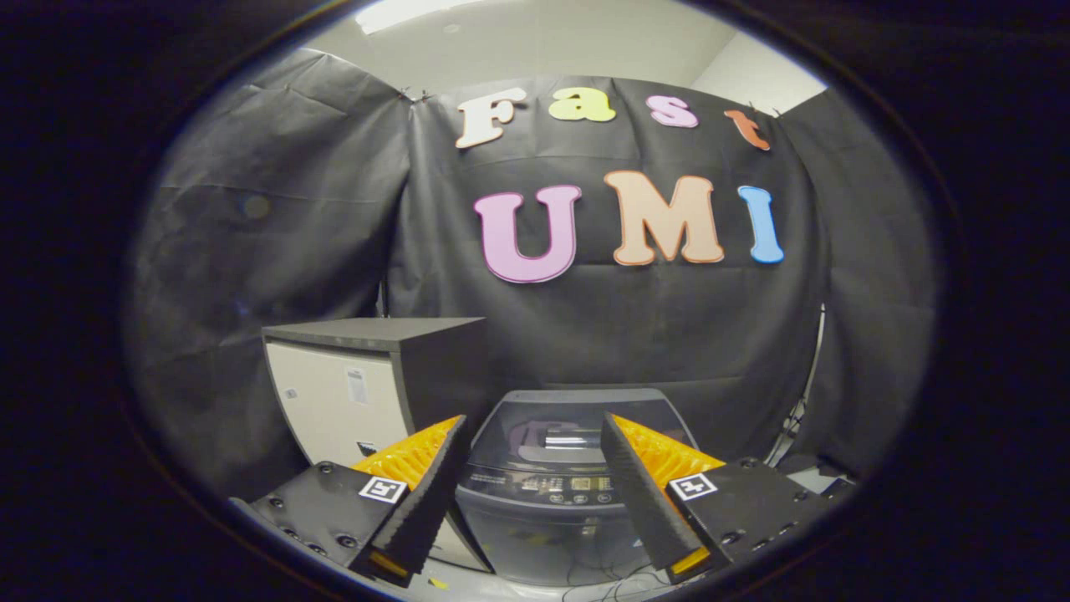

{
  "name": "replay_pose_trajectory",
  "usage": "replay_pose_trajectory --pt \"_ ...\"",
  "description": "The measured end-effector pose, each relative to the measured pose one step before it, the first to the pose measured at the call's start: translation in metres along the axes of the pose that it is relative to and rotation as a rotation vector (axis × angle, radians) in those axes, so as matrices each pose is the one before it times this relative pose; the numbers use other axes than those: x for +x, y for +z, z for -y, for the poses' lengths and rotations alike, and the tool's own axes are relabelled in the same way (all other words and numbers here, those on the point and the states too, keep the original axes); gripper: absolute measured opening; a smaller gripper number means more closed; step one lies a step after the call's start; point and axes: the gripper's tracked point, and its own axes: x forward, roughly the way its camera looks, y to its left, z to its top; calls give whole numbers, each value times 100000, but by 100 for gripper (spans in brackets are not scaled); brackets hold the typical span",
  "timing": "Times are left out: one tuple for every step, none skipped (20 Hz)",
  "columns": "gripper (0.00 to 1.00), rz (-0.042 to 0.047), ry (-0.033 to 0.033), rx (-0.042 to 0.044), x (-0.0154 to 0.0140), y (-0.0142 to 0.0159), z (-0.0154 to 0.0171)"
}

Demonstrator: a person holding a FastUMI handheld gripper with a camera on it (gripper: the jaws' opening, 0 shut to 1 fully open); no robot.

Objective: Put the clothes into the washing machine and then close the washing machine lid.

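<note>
A dark grey top-loading washing machine (547,481) stands straight ahead, seen in the gap between my fingers and beyond them. Its glossy lid (552,426) lies flat and shut, reflecting the booth wall, and a control panel (543,485) runs along its front edge. My gripper (535,435) is open and holds nothing, hovering in front of and slightly above the machine. No clothes are visible.
A taller boxy appliance (368,380) with a pale front and dark top stands just left of the washing machine. Black cloth closes the booth behind and to both sides. Cables (790,431) hang at the right, and more cables lie on the floor below the machine.
</note>
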Motion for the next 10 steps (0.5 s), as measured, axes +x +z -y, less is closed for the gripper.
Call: replay_pose_trajectory --pt "98 414 -142 1034 70 52 518" --pt "98 1 917 1141 24 -65 134" --pt "98 -566 1137 1118 61 -6 -19" --pt "98 -87 -382 1707 -128 170 137" --pt "98 26 424 1501 -171 302 -86" --pt "98 1330 1405 -57 -192 576 -249" --pt "98 438 2259 -1202 -72 354 -192" --pt "98 -875 2745 -1842 -317 301 -419" --pt "98 519 150 -459 -347 525 185" --pt "98 1355 653 474 -353 768 -59"
